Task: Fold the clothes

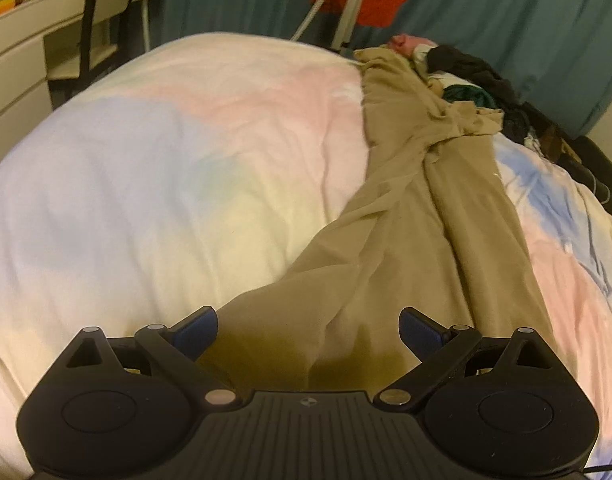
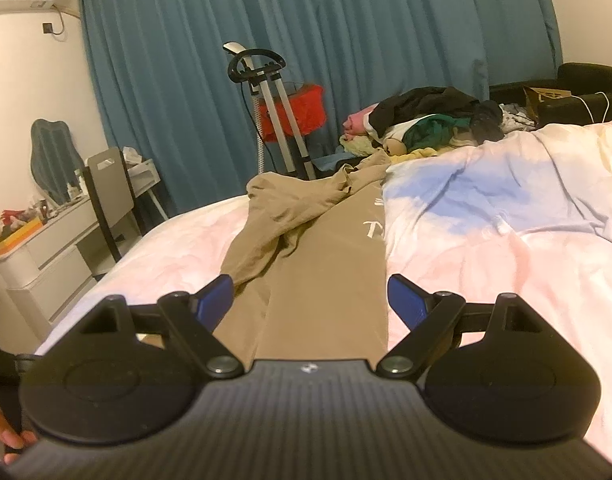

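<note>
Laying-out step, I'd say: tan trousers (image 1: 406, 216) stretched lengthwise on the bed (image 1: 146, 184), far end bunched near the clothes pile (image 2: 426, 120). My left gripper (image 1: 308, 326) is wide open over the near cloth, holding nothing; my right gripper (image 2: 309, 300) likewise spread, empty, straddling the leg. Next I likely need to pinch the near hem on both sides and carry it toward the waist.

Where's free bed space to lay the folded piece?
Free: the wide stretch of duvet left of the tan trousers, toward the white drawers. A narrower bare patch lies right of the trousers. Crowded: the clothes pile at the far end by the curtain.
</note>
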